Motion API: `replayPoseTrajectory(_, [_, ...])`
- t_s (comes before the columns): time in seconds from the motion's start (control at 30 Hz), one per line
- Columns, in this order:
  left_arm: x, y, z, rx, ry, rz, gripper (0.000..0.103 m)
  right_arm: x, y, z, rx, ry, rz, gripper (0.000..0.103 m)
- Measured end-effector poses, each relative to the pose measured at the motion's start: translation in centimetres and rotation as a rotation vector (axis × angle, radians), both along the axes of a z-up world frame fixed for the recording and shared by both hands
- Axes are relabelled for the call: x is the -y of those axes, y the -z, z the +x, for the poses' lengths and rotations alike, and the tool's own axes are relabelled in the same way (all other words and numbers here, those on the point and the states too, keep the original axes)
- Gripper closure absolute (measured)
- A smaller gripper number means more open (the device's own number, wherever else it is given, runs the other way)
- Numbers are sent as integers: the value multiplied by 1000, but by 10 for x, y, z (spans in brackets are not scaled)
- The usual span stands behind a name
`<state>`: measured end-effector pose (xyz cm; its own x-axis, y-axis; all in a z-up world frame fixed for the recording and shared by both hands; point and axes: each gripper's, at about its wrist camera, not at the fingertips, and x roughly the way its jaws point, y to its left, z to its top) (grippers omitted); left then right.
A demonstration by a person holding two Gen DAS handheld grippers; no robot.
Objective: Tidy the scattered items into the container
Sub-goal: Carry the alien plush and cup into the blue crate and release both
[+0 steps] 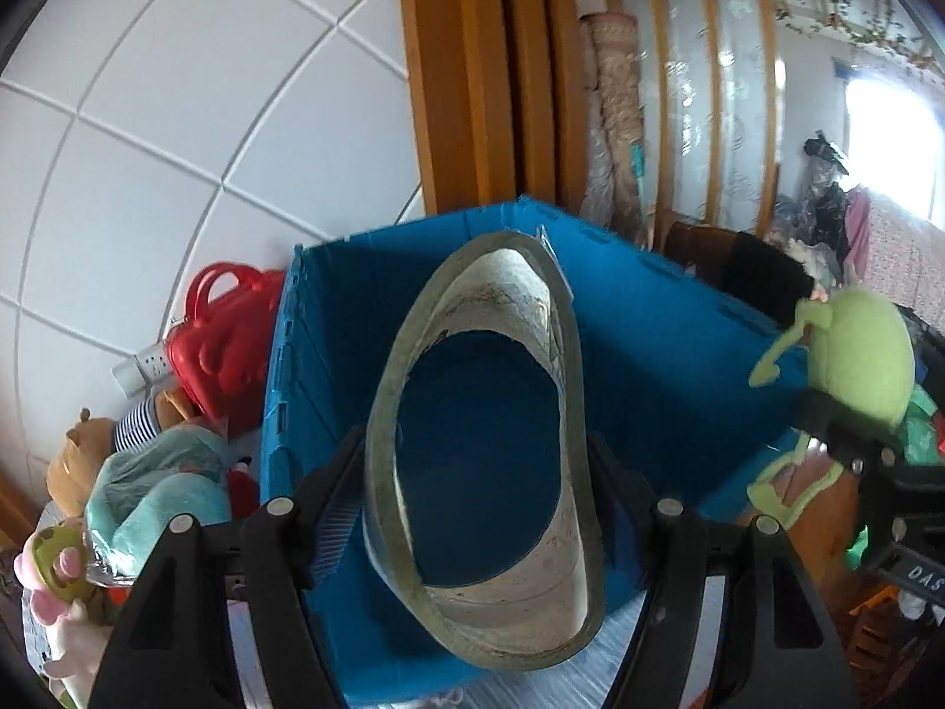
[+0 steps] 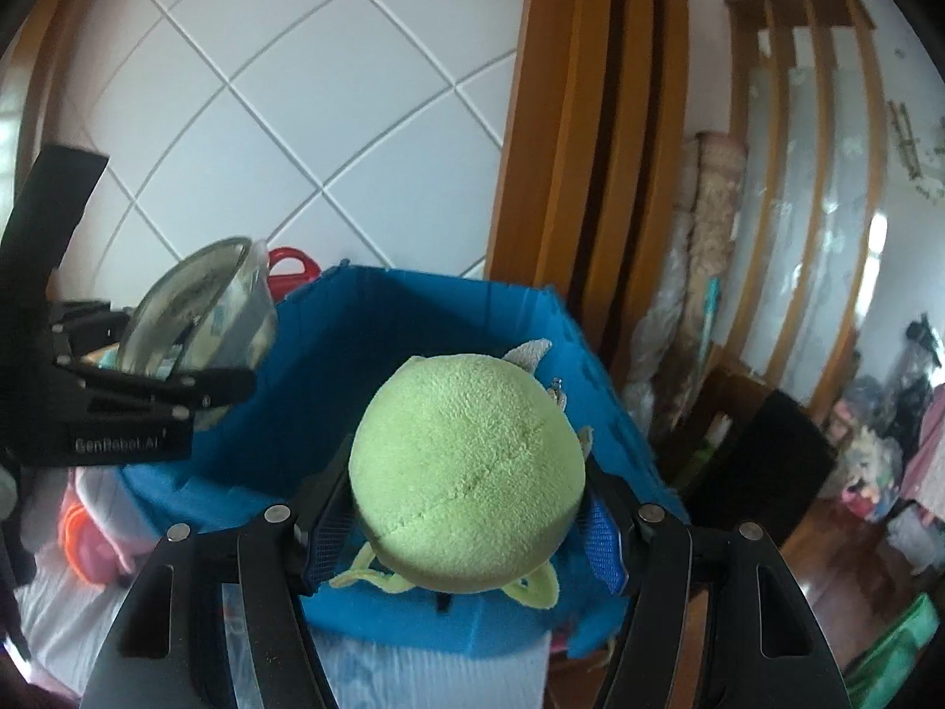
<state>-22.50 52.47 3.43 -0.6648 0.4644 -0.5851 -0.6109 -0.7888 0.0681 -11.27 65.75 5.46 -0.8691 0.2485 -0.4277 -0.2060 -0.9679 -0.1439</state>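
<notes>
My left gripper (image 1: 478, 472) is shut on a wide grey tape roll (image 1: 390, 431), squeezed oval, held above the open blue bin (image 1: 331, 354). My right gripper (image 2: 466, 508) is shut on a round green plush toy (image 2: 466, 472), held over the same blue bin (image 2: 331, 354). The plush (image 1: 856, 354) and right gripper (image 1: 850, 431) show at the right of the left wrist view. The tape roll (image 2: 195, 301) and left gripper (image 2: 224, 384) show at the left of the right wrist view. The bin's inside looks empty where visible.
A red plastic bag-shaped toy (image 1: 230, 331), plush animals (image 1: 77, 461) and a teal cloth (image 1: 159, 484) lie left of the bin against a white tiled wall (image 1: 177, 88). A wooden door frame (image 1: 472, 71) stands behind it. Clutter lies at the right (image 2: 874, 461).
</notes>
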Motion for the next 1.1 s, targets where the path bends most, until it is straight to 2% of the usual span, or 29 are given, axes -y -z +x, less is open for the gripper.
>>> replayPoseTrajectory(0.2, [-22,26,-38,84,-71,-51,34,-22,14,-72,82,-58,-3,37])
replayPoseTrajectory(0.37, [-29,46,-52,137,-141,-85,34,-33,36,-109,158,-113,-21,37])
replayPoseTrajectory(0.6, [-39,54,-60,175,-186,-134,34,-49,55,-126,230,-144,-48,37])
replayPoseTrajectory(0.9, [-43,56,-62,190,-210,-169,31,-54,59,-133,286,-163,-62,36])
replayPoseTrajectory(0.93, [-43,56,-62,192,-210,-171,30,-54,59,-133,291,-164,-66,35])
replayPoseTrajectory(1.0, [-44,54,-61,175,-208,-167,21,-53,59,-132,289,-157,-60,33])
replayPoseTrajectory(1.1, [-44,53,-61,169,-206,-165,20,-52,60,-131,288,-146,-52,33])
